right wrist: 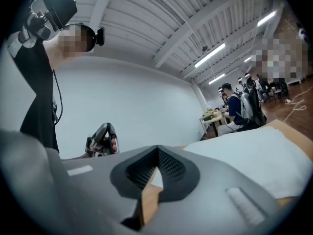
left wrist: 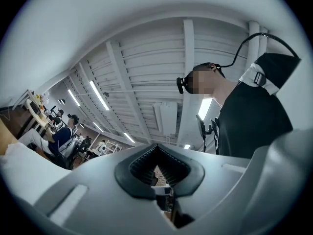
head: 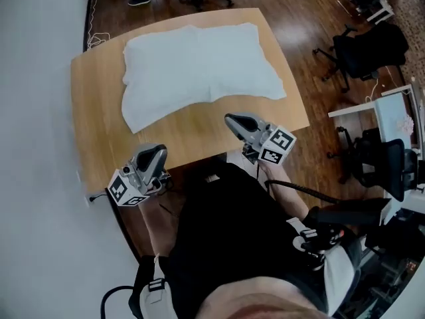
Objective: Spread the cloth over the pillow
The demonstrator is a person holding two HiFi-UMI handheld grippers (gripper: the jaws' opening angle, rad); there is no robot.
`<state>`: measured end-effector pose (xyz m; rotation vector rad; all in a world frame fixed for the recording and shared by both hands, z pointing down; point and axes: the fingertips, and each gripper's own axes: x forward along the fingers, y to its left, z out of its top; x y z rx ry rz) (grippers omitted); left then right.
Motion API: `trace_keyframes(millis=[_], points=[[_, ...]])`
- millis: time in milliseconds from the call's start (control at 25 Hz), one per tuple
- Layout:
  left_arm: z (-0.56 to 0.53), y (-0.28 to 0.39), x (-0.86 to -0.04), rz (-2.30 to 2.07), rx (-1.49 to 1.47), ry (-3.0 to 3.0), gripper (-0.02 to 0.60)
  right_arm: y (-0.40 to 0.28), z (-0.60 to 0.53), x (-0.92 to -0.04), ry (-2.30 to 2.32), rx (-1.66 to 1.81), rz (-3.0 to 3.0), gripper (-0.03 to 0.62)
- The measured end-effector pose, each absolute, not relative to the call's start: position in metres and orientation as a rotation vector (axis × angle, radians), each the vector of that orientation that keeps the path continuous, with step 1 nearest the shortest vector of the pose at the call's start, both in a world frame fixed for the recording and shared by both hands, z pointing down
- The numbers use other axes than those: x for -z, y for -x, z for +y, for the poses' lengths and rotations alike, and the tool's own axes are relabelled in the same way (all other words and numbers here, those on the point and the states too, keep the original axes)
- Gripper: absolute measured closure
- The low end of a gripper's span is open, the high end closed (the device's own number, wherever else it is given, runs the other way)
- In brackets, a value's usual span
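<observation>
White cloth (head: 199,65) spread on far half of wooden table (head: 93,111), puffed up over pillow hidden beneath, one corner trailing flat toward near left side. Left claw (head: 154,157) at near left table edge, well apart from cloth, pinched fully closed on nothing. Right claw (head: 232,119) over near edge, near cloth's hem without touching, likewise closed and empty.

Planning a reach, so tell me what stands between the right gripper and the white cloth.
Nothing visible does: only bare table lies between the shut, empty right gripper and the near edge of the cloth.
</observation>
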<state>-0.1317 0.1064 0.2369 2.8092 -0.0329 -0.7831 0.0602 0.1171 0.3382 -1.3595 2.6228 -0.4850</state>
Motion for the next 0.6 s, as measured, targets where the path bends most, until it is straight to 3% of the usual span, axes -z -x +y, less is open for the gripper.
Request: trace_keyframes(millis=[600], points=[[0.133, 0.158, -0.260, 0.034, 0.732, -2.815, 0.578, 0.002, 0.154, -0.338, 1.377, 0.446, 2.693, 0.594]])
